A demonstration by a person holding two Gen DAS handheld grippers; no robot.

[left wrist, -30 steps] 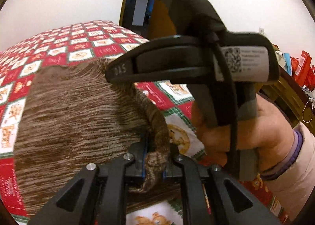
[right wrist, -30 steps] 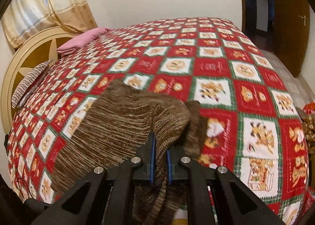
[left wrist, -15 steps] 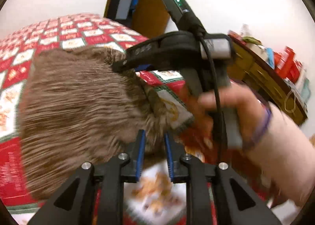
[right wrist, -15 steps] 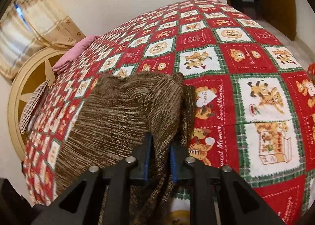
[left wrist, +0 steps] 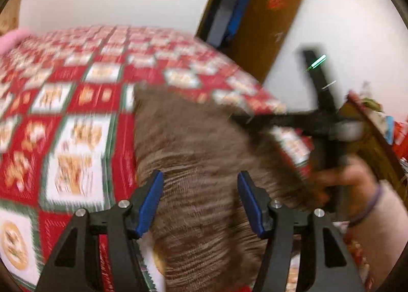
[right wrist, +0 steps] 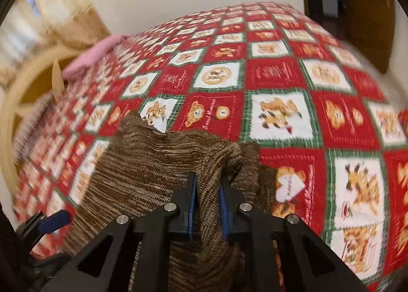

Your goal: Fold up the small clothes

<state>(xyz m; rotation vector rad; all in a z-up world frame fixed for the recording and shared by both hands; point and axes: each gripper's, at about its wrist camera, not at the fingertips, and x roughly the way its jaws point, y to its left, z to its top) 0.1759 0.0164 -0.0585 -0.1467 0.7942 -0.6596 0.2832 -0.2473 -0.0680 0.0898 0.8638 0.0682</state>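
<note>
A brown knit garment (left wrist: 193, 138) lies flat on the red patchwork bedspread (left wrist: 84, 103). My left gripper (left wrist: 201, 197) hovers over its near part. Its jaws are opening, the blue pads (left wrist: 153, 197) stand wide apart, and only the flat knit shows below the gap. My right gripper (right wrist: 207, 206) is closing on a raised fold of the same garment (right wrist: 153, 161), and both pads press on the cloth. The left wrist view shows a hand (left wrist: 341, 177) holding the right tool at the garment's right edge. One blue pad of the left gripper (right wrist: 53, 220) shows at the lower left.
The bedspread (right wrist: 275, 75) stretches far and to the right. A pink pillow (right wrist: 94, 54) and a curved headboard (right wrist: 28, 82) are at the far left. A brown door (left wrist: 265, 24) and a cluttered wooden shelf (left wrist: 369, 126) stand beyond the bed's right side.
The left gripper let go of the garment's rolled edge, opened wide and swung left over the flat knit. The right gripper kept its fold and shifted a little.
</note>
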